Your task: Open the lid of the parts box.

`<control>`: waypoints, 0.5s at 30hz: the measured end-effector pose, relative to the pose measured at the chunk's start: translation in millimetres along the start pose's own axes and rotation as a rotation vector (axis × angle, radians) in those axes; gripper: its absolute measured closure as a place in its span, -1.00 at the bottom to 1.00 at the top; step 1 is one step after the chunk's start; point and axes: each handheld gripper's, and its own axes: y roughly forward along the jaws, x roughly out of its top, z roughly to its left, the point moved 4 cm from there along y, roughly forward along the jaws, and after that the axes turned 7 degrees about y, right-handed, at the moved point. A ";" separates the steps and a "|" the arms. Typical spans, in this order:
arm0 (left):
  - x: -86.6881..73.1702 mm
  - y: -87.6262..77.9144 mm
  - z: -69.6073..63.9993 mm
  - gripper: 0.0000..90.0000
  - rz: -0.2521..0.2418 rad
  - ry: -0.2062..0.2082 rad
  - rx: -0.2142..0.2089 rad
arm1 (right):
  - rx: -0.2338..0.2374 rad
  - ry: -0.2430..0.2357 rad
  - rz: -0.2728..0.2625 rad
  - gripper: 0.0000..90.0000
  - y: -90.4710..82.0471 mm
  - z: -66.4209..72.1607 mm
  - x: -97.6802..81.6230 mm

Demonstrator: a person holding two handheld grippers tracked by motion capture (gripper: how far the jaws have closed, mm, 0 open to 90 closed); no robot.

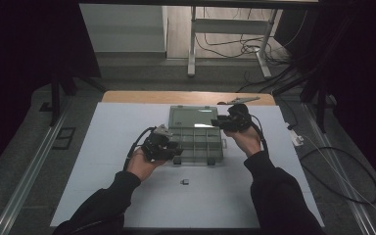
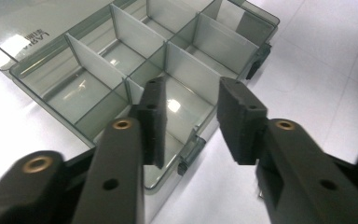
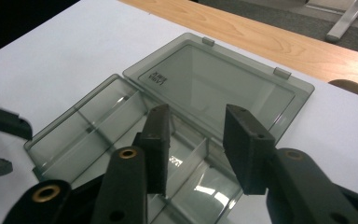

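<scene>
A clear grey compartment box (image 1: 203, 147) lies in the middle of the white mat, its lid (image 1: 193, 117) folded flat behind it. Thin dividers (image 2: 93, 63) split the tray into several compartments, and those I can see hold nothing. My left gripper (image 1: 175, 152) is at the box's near left corner; its jaws (image 2: 191, 121) stand open above a front compartment beside a latch (image 2: 189, 156). My right gripper (image 1: 215, 122) hovers over the box's far right side, open with nothing between its jaws (image 3: 198, 144), and it looks across the tray at the lid (image 3: 214, 79).
A small dark piece (image 1: 184, 181) lies on the white mat (image 1: 122, 132) in front of the box. A wooden table edge (image 1: 176, 97) runs behind the mat. Cables (image 1: 333, 161) trail off the table's right side. The left gripper's jaws (image 3: 0, 126) show at the right gripper view's left edge.
</scene>
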 end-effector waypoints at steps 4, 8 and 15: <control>-1.6 -4.2 0.6 0.24 0.003 -0.002 0.000 | -0.003 -0.006 0.002 0.23 -5.0 3.5 -4.0; -2.5 -9.0 1.7 0.14 -0.002 -0.010 -0.002 | 0.001 -0.003 0.003 0.10 -9.7 7.1 -7.1; -6.3 -18.0 4.7 -0.07 -0.005 -0.003 0.011 | -0.004 -0.029 0.014 -0.15 -17.8 17.1 -14.2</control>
